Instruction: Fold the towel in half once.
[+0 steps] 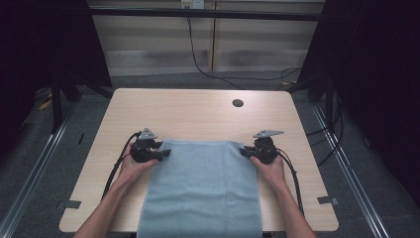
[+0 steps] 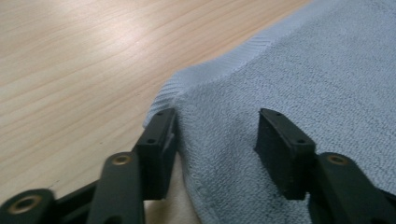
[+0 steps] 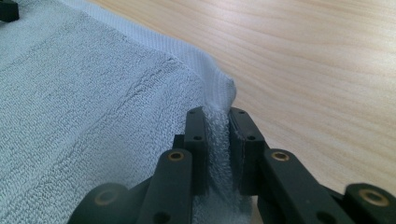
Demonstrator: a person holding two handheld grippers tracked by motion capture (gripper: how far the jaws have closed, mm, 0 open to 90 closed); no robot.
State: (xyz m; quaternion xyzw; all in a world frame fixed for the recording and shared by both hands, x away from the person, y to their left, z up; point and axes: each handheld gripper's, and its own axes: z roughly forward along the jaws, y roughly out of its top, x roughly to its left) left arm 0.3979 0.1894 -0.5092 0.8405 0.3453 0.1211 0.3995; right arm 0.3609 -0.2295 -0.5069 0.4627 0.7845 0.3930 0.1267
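Towel (image 1: 203,188) fabric is lying flat on the table (image 1: 198,111), its long axis running from the far hem back toward the person and over the near table edge, and each far corner is sitting right at a gripper. In the right gripper view the right gripper (image 3: 217,135) is pinching the far right corner, its jaws standing nearly together with a ridge of blue terry squeezed between the pads. In the left gripper view the left gripper (image 2: 217,140) is straddling the far left corner: the jaws are standing apart, one pad touching the ribbed hem at the towel's side edge, the other resting on the pile further in, and the cloth between them is lying flat rather than bunched, so this side is not yet gripping. In the high view both hands are sitting level with each other at the far hem, on either side of the towel. The coming move is probably hanging on that left corner, which is already lying between the open jaws, needing only a squeeze.
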